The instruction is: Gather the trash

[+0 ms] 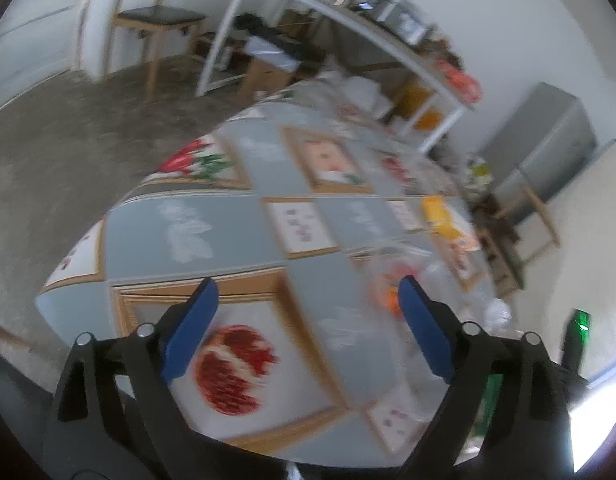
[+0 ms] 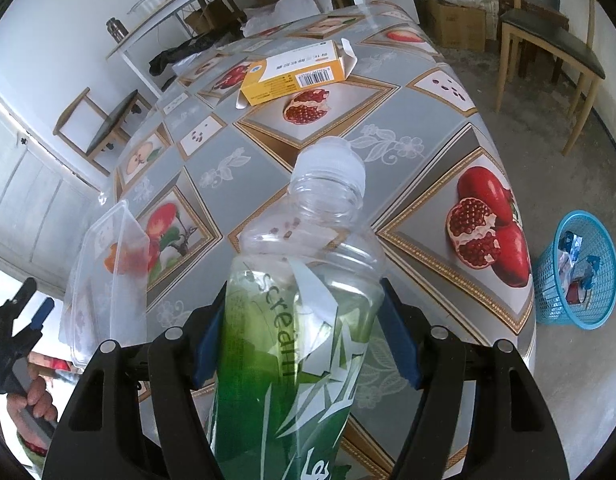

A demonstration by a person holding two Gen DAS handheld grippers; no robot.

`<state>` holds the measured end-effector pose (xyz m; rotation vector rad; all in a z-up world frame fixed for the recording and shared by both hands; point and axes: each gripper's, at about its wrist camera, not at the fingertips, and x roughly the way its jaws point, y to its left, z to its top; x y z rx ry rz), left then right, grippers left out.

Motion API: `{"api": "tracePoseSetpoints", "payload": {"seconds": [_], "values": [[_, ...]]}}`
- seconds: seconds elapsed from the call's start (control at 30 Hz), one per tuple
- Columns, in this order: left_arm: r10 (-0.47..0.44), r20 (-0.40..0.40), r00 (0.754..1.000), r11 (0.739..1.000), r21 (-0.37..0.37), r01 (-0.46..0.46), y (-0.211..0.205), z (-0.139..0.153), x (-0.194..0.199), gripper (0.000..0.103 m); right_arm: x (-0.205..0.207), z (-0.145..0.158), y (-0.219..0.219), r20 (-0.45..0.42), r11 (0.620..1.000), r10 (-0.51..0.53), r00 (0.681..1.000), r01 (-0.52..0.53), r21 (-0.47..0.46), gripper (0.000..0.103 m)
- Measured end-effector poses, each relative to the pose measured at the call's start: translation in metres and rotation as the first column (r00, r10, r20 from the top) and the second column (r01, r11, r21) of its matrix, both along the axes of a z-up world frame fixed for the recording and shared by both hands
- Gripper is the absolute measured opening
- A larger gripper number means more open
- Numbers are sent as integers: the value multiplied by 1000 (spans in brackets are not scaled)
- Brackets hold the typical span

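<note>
Right wrist view: right gripper clamps bottle, neck pointing away; basket lower right (floor); left gripper empty, agape.

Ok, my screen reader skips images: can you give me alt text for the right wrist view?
The right gripper clamps a crushed clear plastic bottle with a green label above a fruit-patterned tablecloth. A yellow carton and clear container lie on it; a blue wastebasket stands on the floor.

I see a clear, glossy plastic bottle with a shiny green film label, a smooth, slightly shiny printed cloth on the worktop, a matt cardboard box, and a blue plastic mesh basket on the rough concrete floor.
</note>
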<state>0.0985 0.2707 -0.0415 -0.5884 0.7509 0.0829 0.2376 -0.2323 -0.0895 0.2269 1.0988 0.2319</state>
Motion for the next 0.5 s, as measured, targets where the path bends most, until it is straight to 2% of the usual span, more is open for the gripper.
{"api": "tracePoseSetpoints", "payload": {"seconds": [0.1,0.27,0.33,0.5], "values": [[31,-65,997,997,70,-26,2,-13,8,90,0,0,1,-2,1000,-2,1000,2,-2,67],[45,-118,992,982,188,-22,-1,-28,14,92,0,0,1,-5,1000,-3,1000,3,0,67],[54,-132,990,965,262,-18,-5,-31,15,94,0,-1,0,-6,1000,-2,1000,2,0,67],[43,-173,984,929,369,25,-15,-38,19,95,2,-2,0,-12,1000,-3,1000,3,4,67]]}}
